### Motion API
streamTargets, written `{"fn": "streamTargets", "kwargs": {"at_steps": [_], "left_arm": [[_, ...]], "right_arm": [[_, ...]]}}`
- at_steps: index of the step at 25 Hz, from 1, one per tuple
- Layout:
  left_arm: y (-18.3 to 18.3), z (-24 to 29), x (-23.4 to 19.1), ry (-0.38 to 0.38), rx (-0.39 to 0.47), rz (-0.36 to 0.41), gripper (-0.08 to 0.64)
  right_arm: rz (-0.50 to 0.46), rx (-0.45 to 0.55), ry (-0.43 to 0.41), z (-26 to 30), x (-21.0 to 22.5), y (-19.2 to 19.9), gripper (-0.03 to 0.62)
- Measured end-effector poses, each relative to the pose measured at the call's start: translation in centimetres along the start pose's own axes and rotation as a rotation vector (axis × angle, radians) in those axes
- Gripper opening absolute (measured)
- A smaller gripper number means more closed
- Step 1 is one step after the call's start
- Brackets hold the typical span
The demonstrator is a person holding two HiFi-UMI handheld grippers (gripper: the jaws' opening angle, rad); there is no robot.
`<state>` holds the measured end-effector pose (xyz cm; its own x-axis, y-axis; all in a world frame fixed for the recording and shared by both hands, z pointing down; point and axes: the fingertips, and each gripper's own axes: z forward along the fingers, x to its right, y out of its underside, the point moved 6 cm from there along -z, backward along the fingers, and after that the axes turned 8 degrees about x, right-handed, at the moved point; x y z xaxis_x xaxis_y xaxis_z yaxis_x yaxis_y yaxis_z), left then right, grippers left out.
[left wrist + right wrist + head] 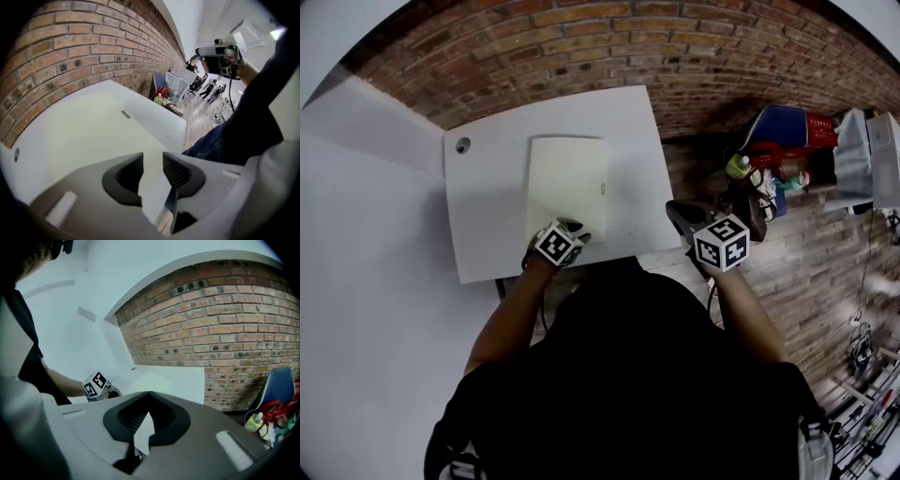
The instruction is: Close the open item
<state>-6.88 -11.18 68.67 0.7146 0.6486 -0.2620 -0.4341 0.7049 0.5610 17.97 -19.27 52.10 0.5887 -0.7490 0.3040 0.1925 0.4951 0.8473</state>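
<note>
Two tongs in play, one per hand. One pale cream flat rectangular case (567, 183) lies flat on the white rectangular counter (487, 216), about mid-counter, its long sides running away from the person. Its lid looks down, a single slab with no raised edge seen. A small grey tab (603, 189) sits on its right-hand edge.

Left tongs (153, 167): at the case's near edge, angled steeply down over it. Jaws apart, a clear gap between the ribbed pads, nothing gripped; only the case's pale surface and the counter show through the gap.

Right tongs (148, 397): held in the air off the counter's right side, well apart from the case, pointing toward the counter's far end. Jaw tips together, nothing between them.

Each tongs carries a black-and-white marker cube; the left one (558, 244) sits just near of the case, over the counter's near edge.

Surroundings: round grey grommet (463, 144) at the counter's far left corner. Red brick wall (628, 47) behind the counter. To the right, on the floor side, a blue chair (783, 125) with red items on it, and a green bottle (737, 166) among the clutter beside it.
</note>
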Motion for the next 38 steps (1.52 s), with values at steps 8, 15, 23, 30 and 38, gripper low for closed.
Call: {"fn": "streamTargets", "kwargs": {"at_steps": [8,15,23,30,38], "left_arm": [[1.1,-2.0,-0.7,-0.045,0.082,-0.061,0.036],[2.4,-4.3,-0.9,-0.097,0.149,-0.116,0.005],[3.5,-7.7,-1.2,-0.166,0.239,-0.19,0.005],[3.8,-10.7,-2.0,-0.247,0.326,-0.238,0.005],[3.4,-16.8,-3.9,-0.405,0.443,-0.212,0.003]], "right_arm": [[-0.026,0.008,-0.041,1.2,-1.3,-1.0,0.002],[-0.057,0.005,-0.073,2.2,-2.3,-1.8,0.002],[-0.09,0.0,-0.11,3.1,-3.8,-2.4,0.002],[-0.101,-0.003,-0.135,4.2,-4.5,-2.7,0.002],[-0.139,-0.011,-0.195,6.6,-5.7,-4.1,0.002]]}}
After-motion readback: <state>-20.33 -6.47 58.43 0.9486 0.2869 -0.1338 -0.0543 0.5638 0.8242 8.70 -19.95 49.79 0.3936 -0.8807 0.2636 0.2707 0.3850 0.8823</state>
